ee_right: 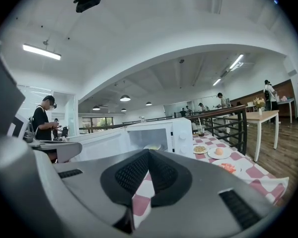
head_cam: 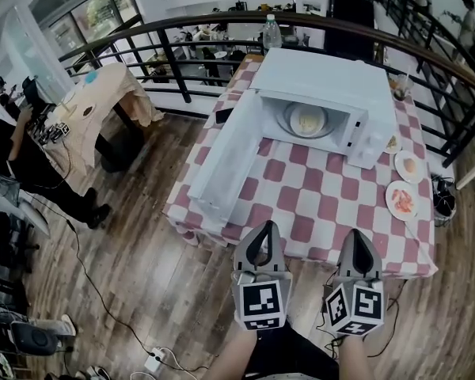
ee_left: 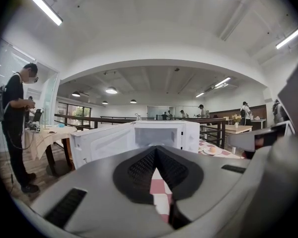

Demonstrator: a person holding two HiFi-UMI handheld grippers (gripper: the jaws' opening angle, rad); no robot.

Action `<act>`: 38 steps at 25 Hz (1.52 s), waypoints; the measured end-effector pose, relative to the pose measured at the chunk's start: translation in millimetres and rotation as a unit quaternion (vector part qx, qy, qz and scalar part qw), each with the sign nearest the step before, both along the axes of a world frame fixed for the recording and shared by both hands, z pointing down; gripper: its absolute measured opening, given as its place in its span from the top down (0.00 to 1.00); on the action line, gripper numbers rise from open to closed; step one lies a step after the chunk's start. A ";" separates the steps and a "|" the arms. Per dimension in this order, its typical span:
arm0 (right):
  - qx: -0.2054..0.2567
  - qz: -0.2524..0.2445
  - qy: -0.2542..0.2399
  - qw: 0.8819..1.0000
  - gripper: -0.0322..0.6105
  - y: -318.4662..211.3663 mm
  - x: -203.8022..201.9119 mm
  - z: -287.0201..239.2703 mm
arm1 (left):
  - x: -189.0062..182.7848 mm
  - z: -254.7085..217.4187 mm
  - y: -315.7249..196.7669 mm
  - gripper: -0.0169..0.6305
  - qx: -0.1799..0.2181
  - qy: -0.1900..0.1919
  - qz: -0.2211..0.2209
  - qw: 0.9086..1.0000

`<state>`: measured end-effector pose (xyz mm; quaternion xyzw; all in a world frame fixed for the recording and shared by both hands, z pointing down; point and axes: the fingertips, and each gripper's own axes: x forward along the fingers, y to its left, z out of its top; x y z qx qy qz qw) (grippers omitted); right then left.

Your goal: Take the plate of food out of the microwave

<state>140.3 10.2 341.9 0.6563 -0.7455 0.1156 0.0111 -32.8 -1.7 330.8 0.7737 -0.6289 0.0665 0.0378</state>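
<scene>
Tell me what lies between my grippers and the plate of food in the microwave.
Head view: only bare checkered tablecloth; the microwave door stands open at left, off that path.

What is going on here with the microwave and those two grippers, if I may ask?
A person holds the left gripper and right gripper near the checked table, both with jaws shut and empty. The microwave stands there with its door swung open, and the plate of food sits inside, not yet touched.

One microwave [head_cam: 317,74], four plates of food [head_cam: 309,121] [head_cam: 393,143] [head_cam: 409,165] [head_cam: 401,199], one bottle [head_cam: 271,32], two grippers [head_cam: 264,228] [head_cam: 359,236]
</scene>
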 end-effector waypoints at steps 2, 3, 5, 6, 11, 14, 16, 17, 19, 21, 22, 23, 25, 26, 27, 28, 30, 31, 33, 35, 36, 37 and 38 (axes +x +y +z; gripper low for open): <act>0.000 0.003 0.002 1.000 0.96 -6.8 0.6 0.0 | 1.2 0.9 -8.8 0.96 0.000 0.002 0.004 1.000; 0.000 0.004 0.002 1.000 0.96 -10.6 1.4 0.3 | 2.1 1.3 -13.7 0.96 0.000 0.002 0.006 1.000; -0.001 0.009 0.002 1.000 0.96 -19.0 2.9 1.6 | 3.7 2.1 -23.5 0.96 0.000 0.005 0.009 1.000; -0.002 0.011 0.002 1.000 0.96 -23.4 3.5 2.5 | 4.1 2.8 -28.4 0.96 0.000 0.005 0.011 1.000; -0.001 0.017 0.001 1.000 0.96 -48.7 2.9 4.6 | 4.0 6.5 -54.5 0.96 -0.002 0.008 0.016 1.000; -0.002 0.019 0.003 1.000 0.96 -64.4 0.7 4.9 | 3.4 7.0 -71.9 0.96 -0.004 0.008 0.019 1.000; -0.004 0.021 0.004 1.000 0.96 -74.7 -0.6 4.9 | 3.1 6.7 -83.3 0.96 -0.005 0.008 0.022 1.000; -0.004 0.022 0.004 1.000 0.96 -79.8 -1.2 5.0 | 2.9 6.6 -88.9 0.96 -0.005 0.008 0.024 1.000; -0.004 0.024 0.004 1.000 0.96 -90.4 -2.2 4.8 | 2.9 6.7 -100.3 0.96 -0.005 0.009 0.027 1.000; -0.004 0.026 0.004 1.000 0.96 -101.0 -2.7 4.7 | 3.5 7.3 -111.5 0.96 -0.006 0.009 0.030 0.999; -0.005 0.028 0.004 1.000 0.96 -106.3 -2.8 4.9 | 3.9 7.7 -116.9 0.96 -0.007 0.009 0.032 0.999; -0.006 0.029 0.004 1.000 0.96 -111.4 -3.0 5.2 | 4.1 8.3 -122.2 0.96 -0.008 0.009 0.034 0.999; -0.008 0.031 0.005 0.999 0.96 -121.3 -3.5 6.0 | 4.4 9.4 -132.8 0.96 -0.011 0.009 0.038 0.999; -0.009 0.033 0.005 0.999 0.96 -126.1 -3.7 6.3 | 4.4 10.0 -138.0 0.96 -0.012 0.009 0.040 0.999; -0.010 0.035 0.006 0.999 0.96 -130.9 -4.1 6.6 | 4.2 10.6 -143.3 0.96 -0.013 0.009 0.042 0.999; -0.011 0.036 0.006 0.999 0.96 -135.5 -4.7 7.0 | 3.7 11.0 -148.5 0.96 -0.013 0.008 0.044 0.999; -0.012 0.040 0.006 0.999 0.96 -145.1 -6.3 7.7 | 2.2 11.5 -159.2 0.96 -0.014 0.009 0.047 0.999; -0.013 0.042 0.006 0.999 0.96 -150.0 -7.4 8.0 | 1.3 11.7 -164.5 0.96 -0.015 0.010 0.049 0.999; -0.014 0.044 0.007 0.999 0.96 -159.7 -9.5 8.9 | -0.5 12.4 -175.0 0.96 -0.016 0.011 0.052 0.998; -0.015 0.046 0.010 0.999 0.96 -169.1 -11.7 9.9 | -1.3 13.7 -185.4 0.96 -0.017 0.011 0.057 0.998; -0.015 0.046 0.011 0.999 0.96 -173.8 -12.9 10.3 | -1.6 14.3 -190.5 0.96 -0.017 0.011 0.059 0.998; -0.015 0.046 0.013 0.999 0.96 -178.2 -14.2 10.7 | -1.8 14.9 -195.6 0.96 -0.018 0.011 0.062 0.998; -0.016 0.046 0.015 0.999 0.96 -182.3 -15.3 11.1 | -2.1 15.5 -200.5 0.96 -0.019 0.011 0.064 0.998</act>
